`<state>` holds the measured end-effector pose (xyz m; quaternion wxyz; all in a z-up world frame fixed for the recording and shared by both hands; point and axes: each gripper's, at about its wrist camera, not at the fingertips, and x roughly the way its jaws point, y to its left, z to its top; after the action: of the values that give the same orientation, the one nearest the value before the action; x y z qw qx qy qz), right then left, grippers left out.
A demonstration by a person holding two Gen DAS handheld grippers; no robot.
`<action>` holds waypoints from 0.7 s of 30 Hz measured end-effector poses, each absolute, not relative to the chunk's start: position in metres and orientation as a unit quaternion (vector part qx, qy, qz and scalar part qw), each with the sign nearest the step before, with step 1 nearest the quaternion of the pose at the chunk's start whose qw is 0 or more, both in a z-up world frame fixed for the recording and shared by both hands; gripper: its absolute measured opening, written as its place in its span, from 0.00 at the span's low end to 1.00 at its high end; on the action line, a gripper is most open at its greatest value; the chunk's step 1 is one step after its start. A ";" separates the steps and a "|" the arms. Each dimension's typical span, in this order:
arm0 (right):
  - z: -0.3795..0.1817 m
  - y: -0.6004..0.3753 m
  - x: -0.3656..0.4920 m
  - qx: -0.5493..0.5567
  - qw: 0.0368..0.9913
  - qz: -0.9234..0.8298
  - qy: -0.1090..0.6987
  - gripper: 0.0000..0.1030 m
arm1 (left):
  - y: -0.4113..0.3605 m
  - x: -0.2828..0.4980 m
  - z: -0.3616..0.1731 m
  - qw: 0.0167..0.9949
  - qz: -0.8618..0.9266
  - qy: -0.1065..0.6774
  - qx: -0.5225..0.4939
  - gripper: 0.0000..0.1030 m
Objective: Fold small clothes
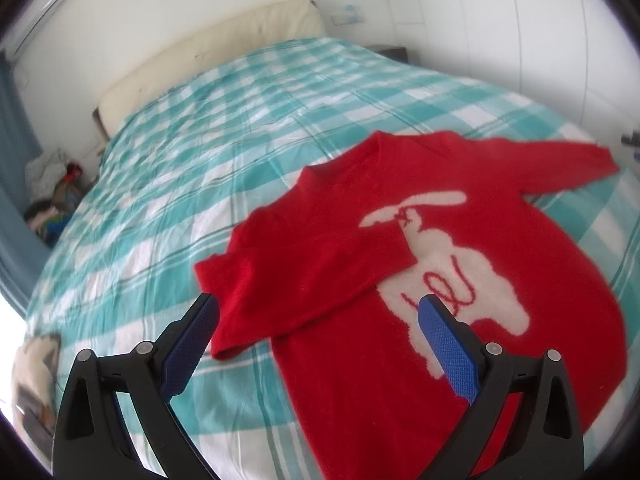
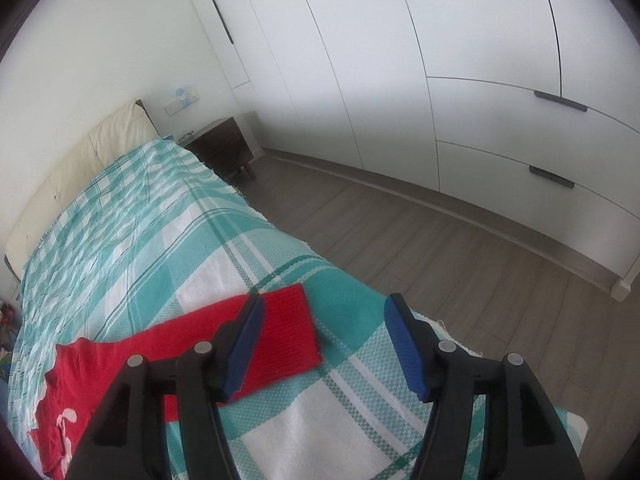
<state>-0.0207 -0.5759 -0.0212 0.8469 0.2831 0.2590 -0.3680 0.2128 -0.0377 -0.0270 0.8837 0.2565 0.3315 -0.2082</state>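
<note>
A small red sweater (image 1: 360, 240) with a white rabbit design (image 1: 460, 276) lies flat on the teal-and-white plaid bedspread (image 1: 180, 152). Its near sleeve (image 1: 280, 280) is folded across the chest. The other sleeve (image 1: 560, 156) stretches out to the right. My left gripper (image 1: 316, 304) is open and empty, hovering just above the folded sleeve. In the right wrist view my right gripper (image 2: 324, 312) is open and empty above the cuff (image 2: 288, 332) of the outstretched sleeve, with the sweater body (image 2: 100, 376) at lower left.
The bed's right edge (image 2: 320, 256) drops to a wood floor (image 2: 460, 272). White wardrobes (image 2: 480, 80) line the far wall. A dark nightstand (image 2: 224, 148) stands by the cream headboard (image 1: 208, 48). A pile of clothes (image 1: 52, 192) lies left of the bed.
</note>
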 end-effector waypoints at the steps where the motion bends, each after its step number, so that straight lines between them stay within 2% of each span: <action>1: -0.022 -0.575 -0.019 0.285 0.849 -0.361 0.261 0.60 | -0.052 0.221 -0.043 0.870 -0.215 0.337 0.289 0.97; 4: -0.026 -0.573 -0.011 0.294 0.850 -0.343 0.270 0.60 | -0.081 0.242 -0.083 0.831 -0.230 0.369 0.347 0.83; 8: -0.026 -0.570 -0.005 0.293 0.854 -0.330 0.275 0.60 | -0.098 0.260 -0.109 0.816 -0.242 0.370 0.373 0.79; 11: -0.026 -0.566 -0.001 0.287 0.859 -0.320 0.278 0.60 | -0.104 0.267 -0.115 0.814 -0.262 0.361 0.372 0.72; 13: -0.027 -0.563 0.004 0.282 0.861 -0.315 0.282 0.60 | -0.105 0.273 -0.116 0.813 -0.281 0.367 0.356 0.51; 14: -0.027 -0.561 0.006 0.279 0.862 -0.313 0.284 0.60 | -0.105 0.277 -0.115 0.811 -0.293 0.378 0.336 0.18; 15: -0.028 -0.560 0.010 0.276 0.864 -0.310 0.286 0.60 | -0.104 0.279 -0.114 0.814 -0.292 0.384 0.323 0.06; 18: -0.027 -0.557 0.013 0.271 0.866 -0.307 0.287 0.60 | -0.081 0.281 -0.092 0.845 -0.284 0.379 0.248 0.05; 21: -0.023 -0.554 0.010 0.264 0.871 -0.310 0.277 0.60 | -0.015 0.289 -0.052 0.891 -0.235 0.366 0.128 0.05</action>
<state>0.0104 -0.5542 -0.0225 0.8706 0.2635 0.2772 -0.3095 0.2885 -0.0151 -0.0517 0.8914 0.1275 0.3660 -0.2349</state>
